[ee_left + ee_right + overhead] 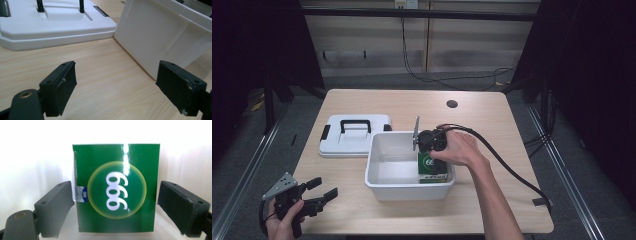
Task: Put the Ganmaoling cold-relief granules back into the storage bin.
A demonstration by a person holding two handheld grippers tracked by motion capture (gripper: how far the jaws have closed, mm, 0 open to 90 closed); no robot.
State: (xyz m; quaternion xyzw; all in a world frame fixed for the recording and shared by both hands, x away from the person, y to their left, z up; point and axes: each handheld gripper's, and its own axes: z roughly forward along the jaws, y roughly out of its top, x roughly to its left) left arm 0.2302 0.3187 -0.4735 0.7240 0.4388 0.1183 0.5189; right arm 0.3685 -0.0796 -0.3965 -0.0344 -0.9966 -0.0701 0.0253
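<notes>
A green box (432, 169) printed with white digits in a yellow ring stands against the right wall of a white bin (379, 180). My right gripper (431, 150) is held over it by a hand and points down into the bin. In the right gripper view its open jaws flank the green box (116, 167), with the right gripper (116, 195) at full spread. My left gripper (324, 187) is held low at the table's front left corner, open with nothing in it. In the left gripper view the left gripper (116, 77) faces the white bin's outer wall (160, 37).
The bin's white lid (354, 136), with a black handle and black latches, lies flat on the table left of the bin, and the lid (50, 27) appears beyond the left jaws. A dark round hole (452, 104) sits in the tabletop at the back. A black cable (507, 167) trails off right.
</notes>
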